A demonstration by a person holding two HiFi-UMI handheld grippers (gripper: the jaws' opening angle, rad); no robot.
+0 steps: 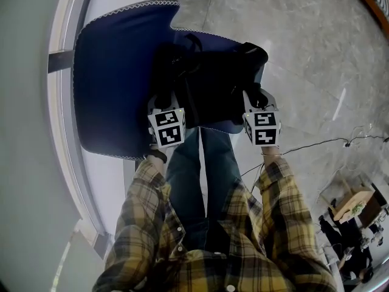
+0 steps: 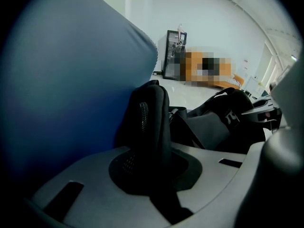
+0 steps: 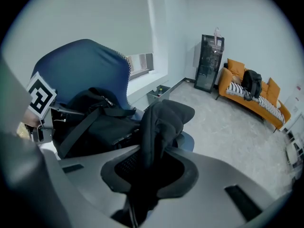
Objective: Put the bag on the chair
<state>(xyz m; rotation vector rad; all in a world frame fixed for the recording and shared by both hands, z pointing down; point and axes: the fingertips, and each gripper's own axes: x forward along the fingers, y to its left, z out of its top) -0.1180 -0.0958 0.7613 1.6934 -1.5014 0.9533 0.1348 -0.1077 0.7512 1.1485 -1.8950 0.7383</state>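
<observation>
A black bag (image 1: 213, 84) lies on the seat of a blue chair (image 1: 115, 72), against its backrest. My left gripper (image 1: 163, 102) is at the bag's left side, shut on a black padded strap (image 2: 149, 118) that stands up between its jaws. My right gripper (image 1: 255, 96) is at the bag's right end. Its jaws stand a little apart, and a thick black padded flap (image 3: 161, 122) sits loosely between them. The bag's body (image 3: 95, 122) and the chair back (image 3: 80, 65) also show in the right gripper view.
The person's jeans-clad legs (image 1: 200, 175) stand right at the chair's front edge. A thin cable (image 1: 316, 143) runs over the marble floor on the right. An orange sofa (image 3: 251, 101), a black cabinet (image 3: 209, 63) and a small bin (image 3: 158, 95) stand farther off.
</observation>
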